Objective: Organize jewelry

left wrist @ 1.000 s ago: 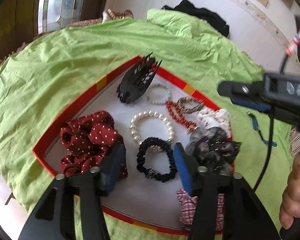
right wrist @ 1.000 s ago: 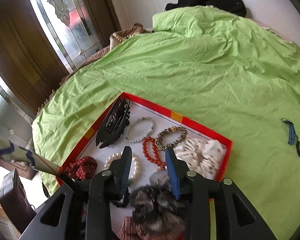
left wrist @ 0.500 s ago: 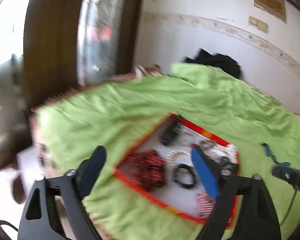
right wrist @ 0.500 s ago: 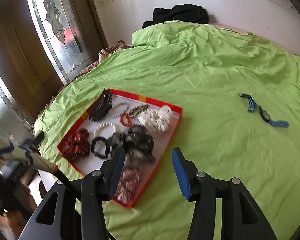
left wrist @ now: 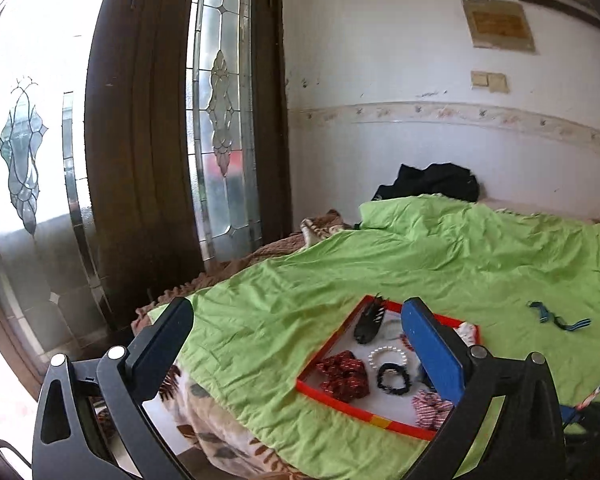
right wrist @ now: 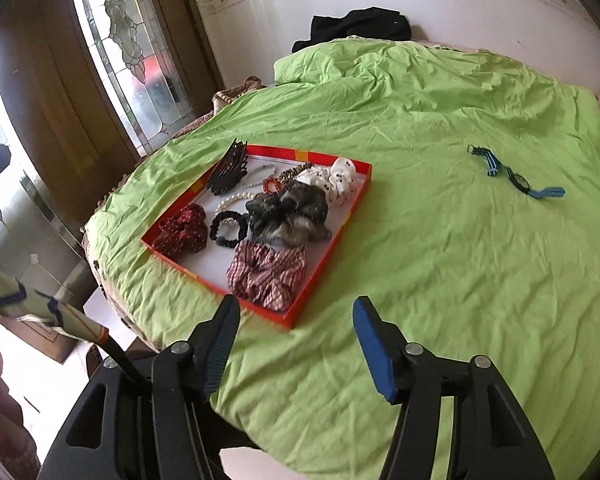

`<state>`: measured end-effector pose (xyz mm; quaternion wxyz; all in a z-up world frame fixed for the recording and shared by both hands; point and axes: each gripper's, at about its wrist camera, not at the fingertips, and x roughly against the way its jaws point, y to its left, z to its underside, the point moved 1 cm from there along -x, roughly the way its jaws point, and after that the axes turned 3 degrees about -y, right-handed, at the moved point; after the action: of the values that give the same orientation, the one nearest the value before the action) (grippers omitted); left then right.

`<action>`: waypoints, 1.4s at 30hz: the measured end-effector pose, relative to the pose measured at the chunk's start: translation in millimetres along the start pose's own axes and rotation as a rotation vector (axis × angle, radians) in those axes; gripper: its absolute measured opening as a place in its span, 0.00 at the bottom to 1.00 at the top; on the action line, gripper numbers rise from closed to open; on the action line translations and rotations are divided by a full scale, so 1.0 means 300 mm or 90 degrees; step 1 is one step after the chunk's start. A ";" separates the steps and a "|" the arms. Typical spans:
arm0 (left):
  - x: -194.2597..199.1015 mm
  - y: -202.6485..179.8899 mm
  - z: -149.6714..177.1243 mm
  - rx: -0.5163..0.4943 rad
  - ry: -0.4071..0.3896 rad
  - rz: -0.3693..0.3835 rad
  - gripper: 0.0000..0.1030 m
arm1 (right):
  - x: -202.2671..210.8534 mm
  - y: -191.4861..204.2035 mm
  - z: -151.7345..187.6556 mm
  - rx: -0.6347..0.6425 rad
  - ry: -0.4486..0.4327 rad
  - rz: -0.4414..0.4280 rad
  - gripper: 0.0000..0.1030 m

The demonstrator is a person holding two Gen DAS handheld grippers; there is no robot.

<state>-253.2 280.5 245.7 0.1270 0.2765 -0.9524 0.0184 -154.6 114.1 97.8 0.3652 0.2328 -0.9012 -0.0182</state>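
A red-rimmed tray (right wrist: 324, 268) lies on the green bedspread (right wrist: 440, 260) and holds a black claw clip (right wrist: 228, 168), bead and pearl bracelets, a dark red dotted scrunchie (right wrist: 182, 228), a black scrunchie (right wrist: 228, 228), a grey one (right wrist: 290, 212), a white one (right wrist: 332, 178) and a checked one (right wrist: 266, 274). The tray also shows in the left wrist view (left wrist: 340, 398). My right gripper (right wrist: 294, 320) is open and empty, held back from the tray's near corner. My left gripper (left wrist: 296, 320) is wide open and empty, well back from the tray.
A blue striped strap (right wrist: 516, 174) lies on the bedspread to the right of the tray. Black clothing (right wrist: 356, 26) lies by the white wall at the back. A dark wooden door with leaded glass (left wrist: 220, 140) stands to the left. The bed's edge is close below.
Both grippers have pulled back and up from the tray and opened wider. The left view swung from looking down into the tray to looking across the room.
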 end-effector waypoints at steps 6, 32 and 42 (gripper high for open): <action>-0.022 -0.021 0.044 -0.006 0.073 0.033 1.00 | 0.028 0.009 0.061 -0.020 -0.002 0.011 0.66; -0.207 -0.082 0.304 -0.045 0.300 0.036 1.00 | -0.047 0.084 0.122 0.043 0.019 0.153 0.79; -0.230 -0.101 0.347 -0.066 0.326 0.042 1.00 | -0.075 0.087 0.131 0.048 0.039 0.174 0.80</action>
<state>-204.9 280.0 126.5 0.3771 0.2251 -0.8973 0.0433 -177.4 141.7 59.6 0.3828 0.1223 -0.9128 0.0730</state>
